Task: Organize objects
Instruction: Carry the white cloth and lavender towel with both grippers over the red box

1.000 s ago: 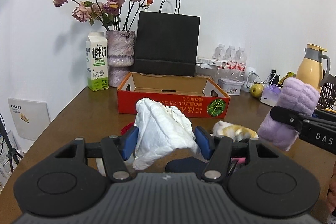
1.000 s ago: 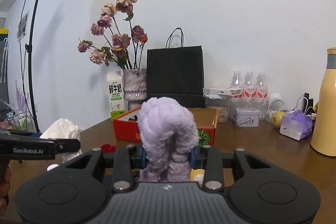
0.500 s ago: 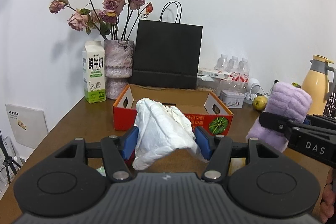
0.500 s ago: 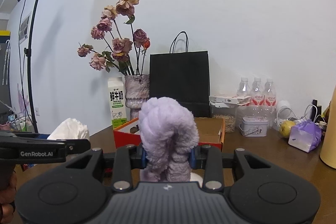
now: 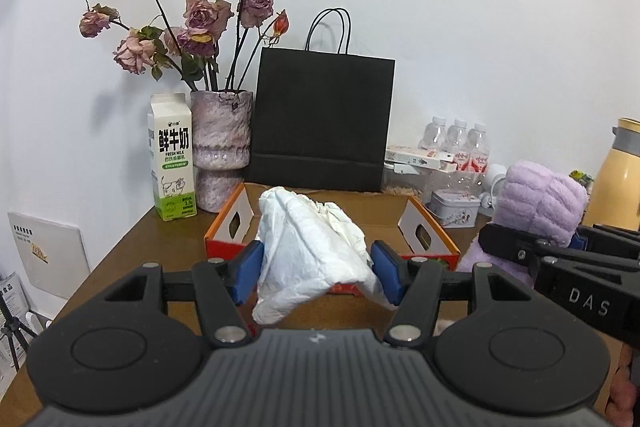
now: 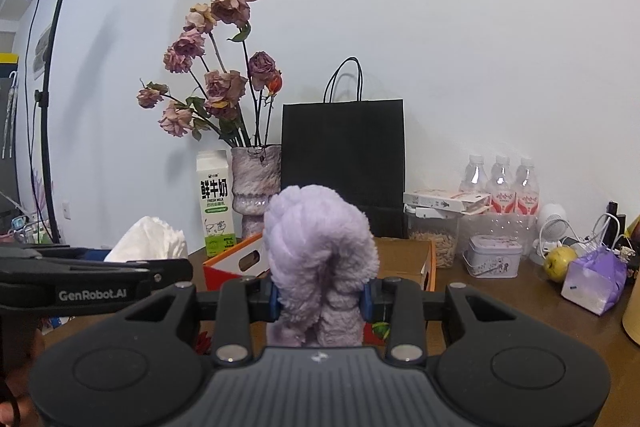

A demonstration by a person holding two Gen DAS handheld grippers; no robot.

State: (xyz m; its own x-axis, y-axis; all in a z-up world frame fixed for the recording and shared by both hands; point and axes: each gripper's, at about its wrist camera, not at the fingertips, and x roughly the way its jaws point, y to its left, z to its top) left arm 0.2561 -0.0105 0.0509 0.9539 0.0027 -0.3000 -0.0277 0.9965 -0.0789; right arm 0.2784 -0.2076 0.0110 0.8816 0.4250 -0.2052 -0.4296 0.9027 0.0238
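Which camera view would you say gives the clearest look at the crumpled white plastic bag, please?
The left wrist view. There the crumpled white plastic bag fills the centre, pinched between the left gripper's blue pads. In the right wrist view only the bag's top pokes above the left gripper's black side at the left edge.

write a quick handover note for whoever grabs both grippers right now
Left gripper: jaws shut on the white cloth, held in the air in front of the orange box.
Right gripper: jaws shut on the purple fluffy towel, also lifted, beside the left one.
Done: both soft items picked up.
Left: neither is in the box yet; likely set both inside, then release. The box interior looks bare where visible.
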